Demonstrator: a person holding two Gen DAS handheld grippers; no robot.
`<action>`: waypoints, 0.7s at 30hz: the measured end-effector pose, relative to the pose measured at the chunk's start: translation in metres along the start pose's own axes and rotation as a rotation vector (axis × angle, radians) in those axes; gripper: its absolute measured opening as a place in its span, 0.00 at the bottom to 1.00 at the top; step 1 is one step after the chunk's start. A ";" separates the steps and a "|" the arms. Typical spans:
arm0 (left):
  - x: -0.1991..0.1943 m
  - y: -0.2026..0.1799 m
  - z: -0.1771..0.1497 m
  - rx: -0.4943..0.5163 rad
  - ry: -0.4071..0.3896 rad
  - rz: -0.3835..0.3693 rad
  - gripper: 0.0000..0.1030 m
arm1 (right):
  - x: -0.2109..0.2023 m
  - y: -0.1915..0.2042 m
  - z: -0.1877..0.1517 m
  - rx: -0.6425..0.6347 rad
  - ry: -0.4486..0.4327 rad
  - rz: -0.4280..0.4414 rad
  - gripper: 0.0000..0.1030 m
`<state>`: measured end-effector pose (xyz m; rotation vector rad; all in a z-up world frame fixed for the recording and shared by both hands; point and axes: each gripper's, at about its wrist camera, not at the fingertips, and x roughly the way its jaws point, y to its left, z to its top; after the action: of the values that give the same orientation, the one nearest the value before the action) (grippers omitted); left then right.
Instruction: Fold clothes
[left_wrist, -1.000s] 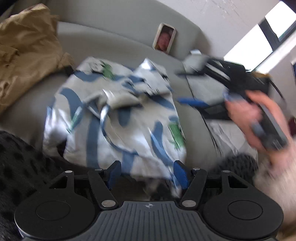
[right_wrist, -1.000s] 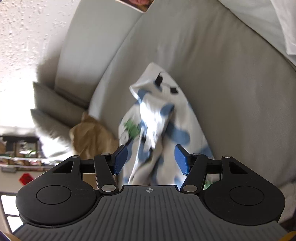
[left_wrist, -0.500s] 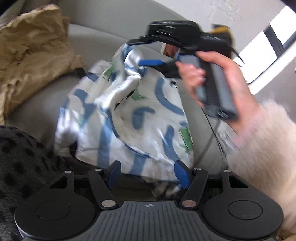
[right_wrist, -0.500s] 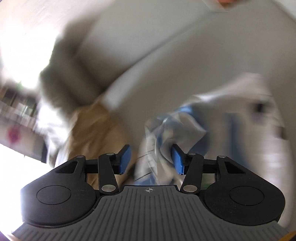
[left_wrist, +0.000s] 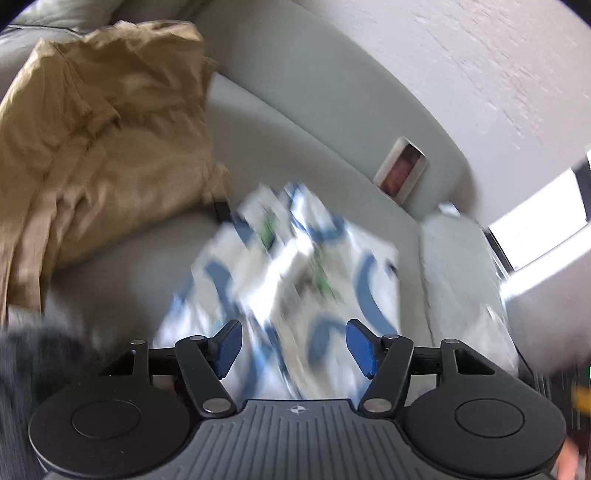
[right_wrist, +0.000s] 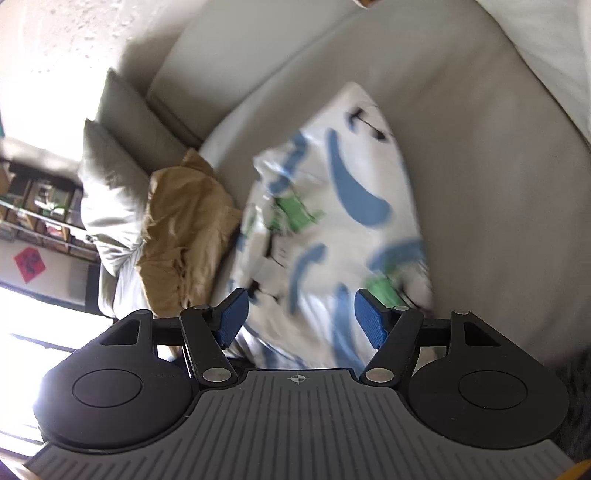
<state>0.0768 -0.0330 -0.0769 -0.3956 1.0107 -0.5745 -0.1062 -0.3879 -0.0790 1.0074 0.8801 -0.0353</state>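
Nearby, tan garment (left_wrist: 99, 147) beside patterned cloth (left_wrist: 295, 280) on sofa (left_wrist: 295, 122).

Grey sofa (left_wrist: 303, 122) (textured wall (left_wrist: 498, 66) behind), bright window (left_wrist: 535, 236).

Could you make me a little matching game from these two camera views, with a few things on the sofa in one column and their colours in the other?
Things:
1. crumpled cloth heap
2. patterned garment on the seat
3. gripper finger pads
4. sofa seat cushion

Colours:
A. solid blue
B. pale grey
C. tan brown
D. white with blue and green shapes

Pairs: 1-C, 2-D, 3-A, 4-B
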 end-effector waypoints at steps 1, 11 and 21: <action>0.007 0.003 0.008 -0.012 0.011 -0.004 0.58 | 0.002 -0.008 -0.003 0.023 0.006 0.014 0.68; 0.046 0.007 0.031 -0.011 0.114 0.097 0.60 | 0.021 -0.017 -0.016 0.050 0.049 0.070 0.68; 0.073 0.004 0.029 0.043 0.219 0.058 0.63 | 0.024 -0.024 -0.019 0.048 0.078 0.069 0.68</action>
<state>0.1329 -0.0734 -0.1137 -0.2679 1.2138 -0.5957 -0.1112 -0.3787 -0.1162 1.0889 0.9189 0.0416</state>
